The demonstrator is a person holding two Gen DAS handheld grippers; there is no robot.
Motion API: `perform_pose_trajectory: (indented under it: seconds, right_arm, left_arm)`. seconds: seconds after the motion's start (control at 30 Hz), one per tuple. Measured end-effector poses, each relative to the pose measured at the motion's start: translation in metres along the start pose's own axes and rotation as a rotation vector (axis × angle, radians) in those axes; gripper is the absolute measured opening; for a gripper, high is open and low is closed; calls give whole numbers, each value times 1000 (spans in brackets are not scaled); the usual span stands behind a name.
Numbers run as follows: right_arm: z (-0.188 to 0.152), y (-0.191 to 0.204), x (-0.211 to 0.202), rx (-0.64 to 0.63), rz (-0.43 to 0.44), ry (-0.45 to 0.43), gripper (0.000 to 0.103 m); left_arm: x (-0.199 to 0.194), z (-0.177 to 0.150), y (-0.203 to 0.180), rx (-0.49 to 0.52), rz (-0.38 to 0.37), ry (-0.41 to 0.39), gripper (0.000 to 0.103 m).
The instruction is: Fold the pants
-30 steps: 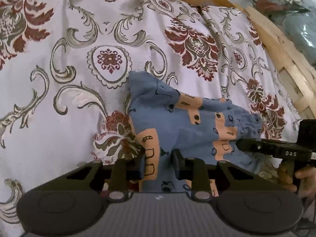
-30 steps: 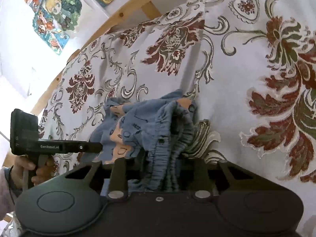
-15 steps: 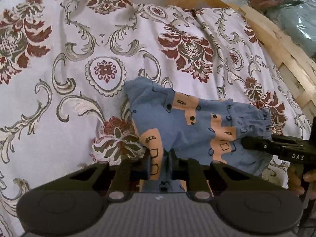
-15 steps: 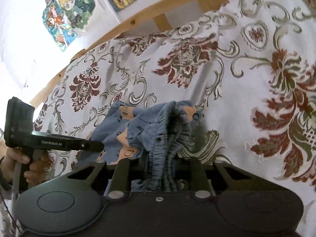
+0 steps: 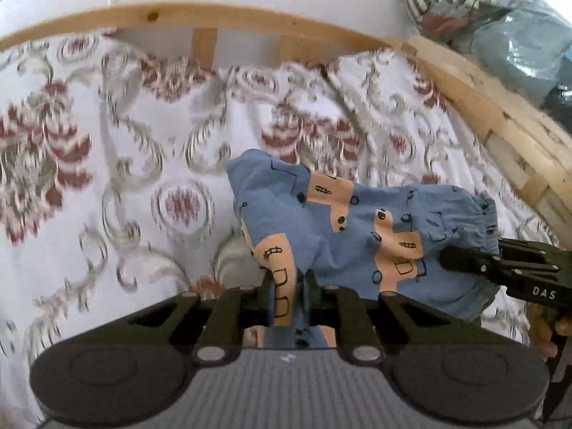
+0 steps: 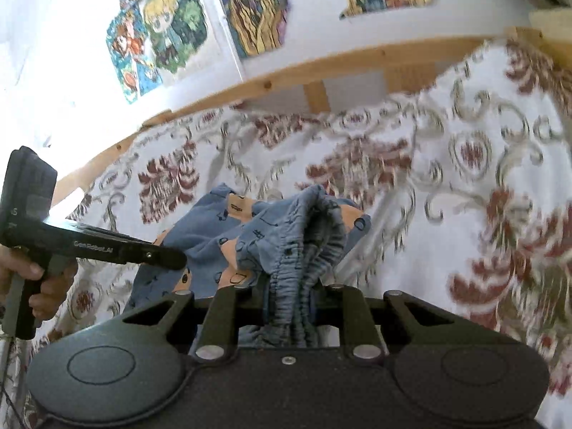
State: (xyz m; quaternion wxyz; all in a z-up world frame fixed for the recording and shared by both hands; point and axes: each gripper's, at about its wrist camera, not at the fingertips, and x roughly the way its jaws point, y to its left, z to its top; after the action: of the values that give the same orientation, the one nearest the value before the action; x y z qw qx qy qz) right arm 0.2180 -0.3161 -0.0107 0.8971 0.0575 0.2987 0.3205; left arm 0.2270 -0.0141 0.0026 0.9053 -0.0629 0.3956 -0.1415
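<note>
Small blue pants point(image 5: 343, 228) with orange patches hang bunched above the patterned bedspread point(image 5: 107, 186). My left gripper point(image 5: 289, 279) is shut on one edge of the pants. My right gripper point(image 6: 290, 289) is shut on the gathered elastic waistband point(image 6: 304, 268). In the left wrist view the right gripper point(image 5: 500, 268) shows at the right edge of the pants. In the right wrist view the left gripper point(image 6: 107, 246) shows at the left, touching the pants point(image 6: 221, 228). The cloth between the grippers is slack and crumpled.
A wooden bed rail point(image 5: 221, 18) runs along the far side and curves down the right point(image 5: 500, 125). Bagged and striped bedding point(image 5: 493, 10) lies beyond it. Posters point(image 6: 161, 25) hang on the white wall behind.
Both grippers have lifted and tilted up with the pants, so the wall and bed rail have come into view. The pants hang a little more spread between them.
</note>
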Motion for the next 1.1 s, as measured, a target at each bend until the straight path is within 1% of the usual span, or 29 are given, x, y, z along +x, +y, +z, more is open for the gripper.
perform_pose_trajectory:
  seconds: [0.17,0.3,0.43,0.53,0.6,0.73,0.83,0.93,1.1]
  right_arm:
    - [38,-3,12,-44,0,-51,20]
    - [75,-13,34,-69,1,-82,20]
    - [119,-29,74,-66,11,-87,20]
    - [142,-41,106,-58,11,-75,20]
    - [156,-52,128,-42,14,-56,20]
    - [172,-68,164,-32,0,-23,20]
    - [178,-79,185,-26,-4,27,20]
    - [181,-87,198,-11,-4,72,20]
    - [180,-93,210,7,-13,119,20]
  left_arm:
    - [2,39,7,14,8,-68,15]
    - [15,78,17,26,27,-100,15]
    - [39,118,37,4,54,-126,15]
    - [60,142,52,-29,70,-134,15]
    - [74,151,61,-37,82,-132,15]
    - [102,163,75,-66,93,-119,14]
    - [120,167,85,-100,93,-98,15]
    - [135,166,94,-141,81,-73,15]
    - [146,162,100,-142,84,-50,15]
